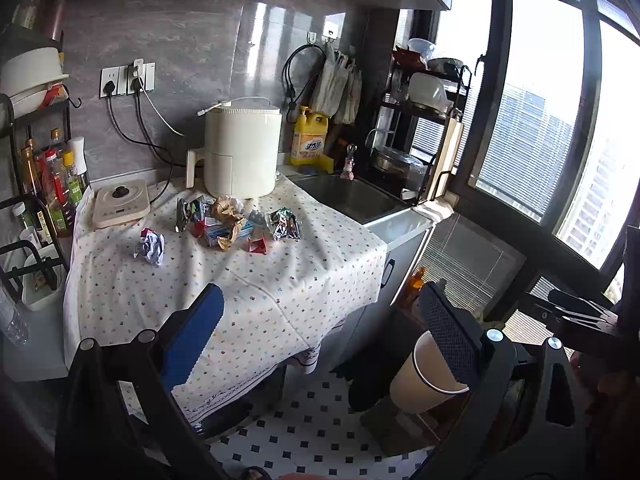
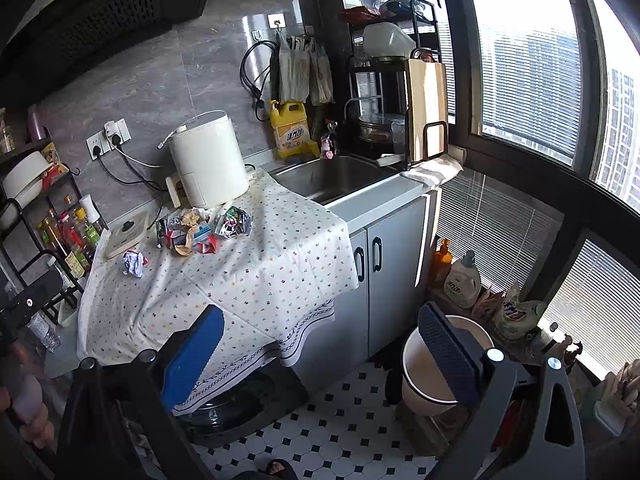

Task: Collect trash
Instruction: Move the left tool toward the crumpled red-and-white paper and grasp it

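Two grippers: left gripper [image 1: 320, 344] and right gripper [image 2: 320, 344] both have their jaws spread wide with nothing between them, hanging near the front edge of the counter.
Trash: the pile of crumpled wrappers [image 1: 236, 222] sits on the dotted tablecloth [image 1: 248, 292], far side, just in front of the white air fryer [image 1: 240, 152]; one crumpled paper ball [image 1: 150, 246] lies apart to the left.
Bin: a tan paper cup-style bin [image 1: 420, 376] stands on the floor to the right of the counter, partly behind the right-hand finger in both views.
Only in right wrist view: grey cabinet doors [image 2: 384, 276] under the sink, a white detergent bottle [image 2: 464, 280] and bags by the window, plus someone's fingers at the far left edge.
Only in left wrist view: the white basket [image 1: 40, 280] at the left end and more of the sauce bottle rack [image 1: 52, 180].
Room to move: near half of the cloth is bare, so there's open space in front of the trash; the cloth hangs over the front and right edges, and the sink [image 1: 352, 196] drops off right beside it.
Writing: yellow dish soap jug [image 1: 310, 140] has a label with characters, too blurry to read.
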`<state>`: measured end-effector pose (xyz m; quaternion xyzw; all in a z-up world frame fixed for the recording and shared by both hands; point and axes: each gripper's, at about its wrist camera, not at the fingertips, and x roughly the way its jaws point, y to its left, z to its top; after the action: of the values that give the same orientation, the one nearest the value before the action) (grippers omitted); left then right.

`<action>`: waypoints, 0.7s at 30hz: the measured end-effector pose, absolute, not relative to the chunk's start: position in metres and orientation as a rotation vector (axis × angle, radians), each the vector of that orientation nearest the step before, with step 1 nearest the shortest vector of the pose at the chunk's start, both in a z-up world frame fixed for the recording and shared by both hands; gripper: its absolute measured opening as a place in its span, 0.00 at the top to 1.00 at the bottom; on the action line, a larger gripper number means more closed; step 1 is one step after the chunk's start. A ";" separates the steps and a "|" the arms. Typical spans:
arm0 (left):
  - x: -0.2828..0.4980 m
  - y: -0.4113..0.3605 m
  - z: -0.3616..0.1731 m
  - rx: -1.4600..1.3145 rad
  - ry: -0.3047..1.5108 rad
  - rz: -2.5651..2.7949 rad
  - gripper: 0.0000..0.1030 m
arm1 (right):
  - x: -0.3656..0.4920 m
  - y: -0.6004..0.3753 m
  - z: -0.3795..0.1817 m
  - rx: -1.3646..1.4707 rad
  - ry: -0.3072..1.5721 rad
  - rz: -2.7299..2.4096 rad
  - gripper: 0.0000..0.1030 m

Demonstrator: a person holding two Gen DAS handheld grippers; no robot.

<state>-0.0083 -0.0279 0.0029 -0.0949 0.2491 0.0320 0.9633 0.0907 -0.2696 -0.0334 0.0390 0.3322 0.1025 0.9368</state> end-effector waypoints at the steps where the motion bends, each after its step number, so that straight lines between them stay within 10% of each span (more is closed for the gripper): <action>1: -0.006 -0.025 0.002 -0.196 0.508 0.070 0.06 | 0.095 -0.267 -0.035 0.079 0.687 0.210 0.07; 21: 0.076 0.111 -0.030 -0.309 0.573 0.210 0.06 | 0.229 -0.150 -0.065 0.019 0.752 0.315 0.08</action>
<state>0.0759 0.1112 -0.0304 -0.1513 0.2811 0.1027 0.9421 0.2290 -0.1502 -0.0655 0.0092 0.3658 0.1530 0.9180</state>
